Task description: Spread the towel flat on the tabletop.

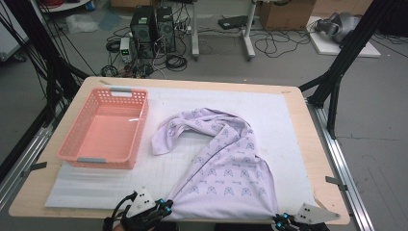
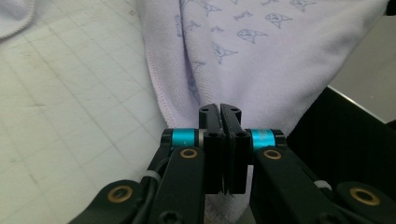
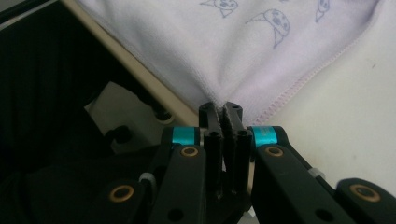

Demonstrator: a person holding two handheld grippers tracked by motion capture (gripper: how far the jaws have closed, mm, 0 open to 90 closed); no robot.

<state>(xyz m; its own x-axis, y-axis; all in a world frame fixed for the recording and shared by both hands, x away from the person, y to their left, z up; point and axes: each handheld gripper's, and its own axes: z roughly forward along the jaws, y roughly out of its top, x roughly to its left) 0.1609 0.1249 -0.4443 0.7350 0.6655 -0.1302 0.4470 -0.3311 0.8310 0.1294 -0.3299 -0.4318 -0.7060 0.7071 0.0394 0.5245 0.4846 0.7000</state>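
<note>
A pale lilac towel [image 1: 226,168] printed with small cat faces lies crumpled across the white mat, its near edge stretched along the table's front. My left gripper [image 1: 166,207] is shut on the towel's near left corner [image 2: 219,93] at the front edge. At the front right, my right gripper [image 1: 280,219] is shut on the other near corner [image 3: 224,88], with cloth pinched between its closed jaws.
A pink plastic basket [image 1: 79,144] stands empty on the left of the mat. The wooden table edge [image 3: 140,65] runs just behind my right gripper. Black frame posts [image 1: 337,72] flank the table; computers and cables lie on the floor beyond.
</note>
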